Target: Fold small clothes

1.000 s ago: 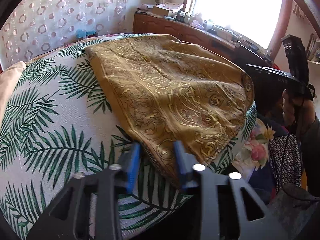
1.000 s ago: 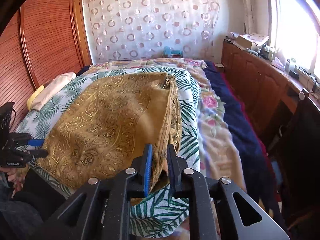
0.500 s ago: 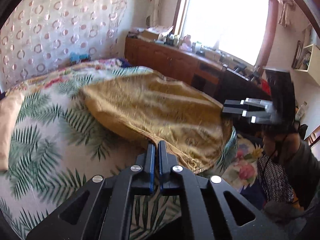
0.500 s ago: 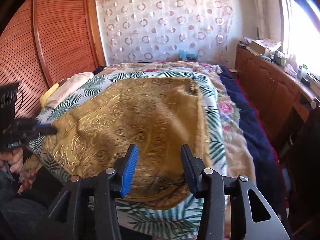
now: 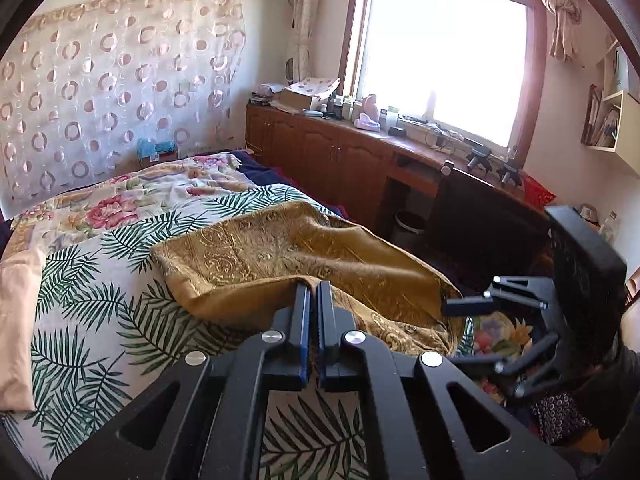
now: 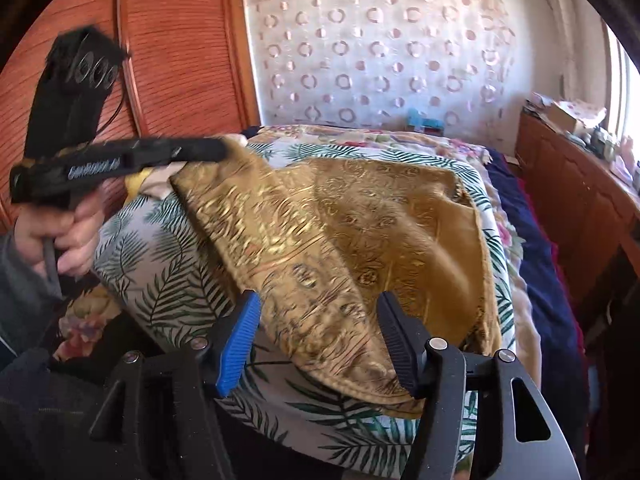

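Note:
A gold patterned cloth [image 5: 288,256] lies on a bed with a palm-leaf cover [image 5: 92,320]. My left gripper [image 5: 314,286] is shut on the cloth's near edge and holds it lifted above the bed. In the right wrist view the same cloth [image 6: 360,232] stretches up to the left gripper [image 6: 220,150] at the upper left. My right gripper [image 6: 318,304] is open and empty, its fingers either side of the cloth's near corner. It also shows in the left wrist view [image 5: 468,306], at the cloth's right edge.
A beige pillow [image 5: 16,320] lies at the bed's left. A wooden cabinet [image 5: 340,160] with clutter runs under the window on the right. A red slatted wardrobe [image 6: 168,52] stands at the left. A dark blue blanket [image 6: 536,272] lies along the bed's right side.
My left gripper shut on the cloth's edge and lifted it up and across. My right gripper let go of the cloth and opened wide.

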Demonstrator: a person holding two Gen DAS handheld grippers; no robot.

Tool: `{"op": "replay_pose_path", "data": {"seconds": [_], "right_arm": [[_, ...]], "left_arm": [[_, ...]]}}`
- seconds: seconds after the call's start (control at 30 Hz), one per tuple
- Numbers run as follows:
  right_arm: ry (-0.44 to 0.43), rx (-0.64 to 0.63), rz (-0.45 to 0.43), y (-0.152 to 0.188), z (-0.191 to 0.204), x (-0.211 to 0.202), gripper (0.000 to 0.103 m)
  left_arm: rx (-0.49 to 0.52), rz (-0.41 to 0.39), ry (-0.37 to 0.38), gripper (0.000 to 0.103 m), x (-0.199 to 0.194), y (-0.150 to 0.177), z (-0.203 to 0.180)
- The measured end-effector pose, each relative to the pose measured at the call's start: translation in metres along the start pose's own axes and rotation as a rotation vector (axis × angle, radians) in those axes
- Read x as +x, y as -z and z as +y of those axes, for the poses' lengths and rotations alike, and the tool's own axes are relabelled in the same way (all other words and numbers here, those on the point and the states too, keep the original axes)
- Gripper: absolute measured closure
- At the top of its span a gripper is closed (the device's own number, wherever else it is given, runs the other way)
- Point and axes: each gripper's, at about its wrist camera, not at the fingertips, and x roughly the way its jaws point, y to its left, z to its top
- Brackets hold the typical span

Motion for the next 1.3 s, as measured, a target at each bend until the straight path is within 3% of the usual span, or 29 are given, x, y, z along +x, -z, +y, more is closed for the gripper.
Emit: {"op": "replay_pose_path", "data": {"seconds": [0.3,0.43,0.6,0.67,0.7,0.73,1.0,1.2,1.3], "right_arm": [[0.040,-0.029,0.046,0.004,-0.006,0.016,0.039],[0.123,-0.050,0.089,0.006,-0.018,0.030,0.039],[0.146,-0.001,0.127,0.004,-0.039,0.042,0.040],[0.109,0.029,0.120,0.001,-0.043,0.040,0.063],[0.105,0.027,0.108,-0.005,-0.045,0.039,0.081],[0.116,0.016,0.095,-0.011,-0.045,0.039,0.091],[0.176,-0.071,-0.021,-0.084,-0.049,0.041,0.096],[0.190,-0.146,-0.024,-0.134,-0.058,0.086,0.096],[0.189,-0.164,-0.002,-0.144,-0.064,0.116,0.096]], "left_arm": [[-0.038,-0.020,-0.015,0.099,0.003,-0.007,0.012],[-0.060,-0.028,-0.018,0.099,0.000,-0.004,0.018],[-0.076,-0.035,-0.017,0.099,-0.003,-0.001,0.023],[-0.076,-0.037,-0.020,0.099,-0.003,-0.001,0.024],[-0.076,-0.039,-0.024,0.099,-0.002,-0.002,0.025],[-0.075,-0.042,-0.032,0.099,-0.002,-0.002,0.026],[-0.105,-0.055,-0.098,0.099,0.008,-0.010,0.061],[-0.131,-0.027,-0.130,0.099,0.034,-0.024,0.094],[-0.148,-0.003,-0.135,0.099,0.051,-0.029,0.109]]}}
